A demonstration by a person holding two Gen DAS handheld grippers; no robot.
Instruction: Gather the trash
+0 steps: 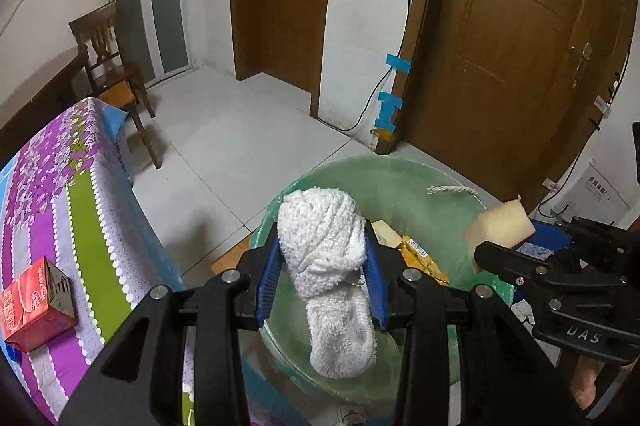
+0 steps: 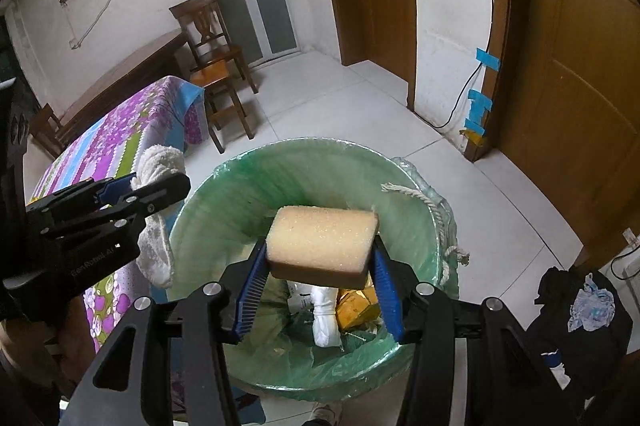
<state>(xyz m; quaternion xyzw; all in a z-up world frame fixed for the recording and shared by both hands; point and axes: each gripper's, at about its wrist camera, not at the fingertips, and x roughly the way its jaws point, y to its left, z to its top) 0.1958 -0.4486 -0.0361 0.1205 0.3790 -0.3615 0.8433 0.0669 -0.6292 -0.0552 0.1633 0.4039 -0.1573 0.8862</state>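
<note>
My left gripper (image 1: 322,262) is shut on a rolled white towel (image 1: 324,250) and holds it over the near left rim of a bin lined with a green bag (image 1: 400,178). My right gripper (image 2: 320,266) is shut on a yellow sponge (image 2: 324,242) and holds it above the middle of the same bin (image 2: 280,178). Inside the bin lie a white roll (image 2: 326,318) and yellow wrappers (image 2: 356,306). The right gripper with the sponge (image 1: 500,226) shows at the right of the left wrist view. The left gripper with the towel (image 2: 160,162) shows at the left of the right wrist view.
A table with a purple floral cloth (image 1: 60,194) stands left of the bin and carries a red box (image 1: 36,306). A wooden chair (image 2: 216,58) stands behind it. A dark bag (image 2: 576,322) lies on the floor at the right. Brown doors (image 1: 520,26) line the back wall.
</note>
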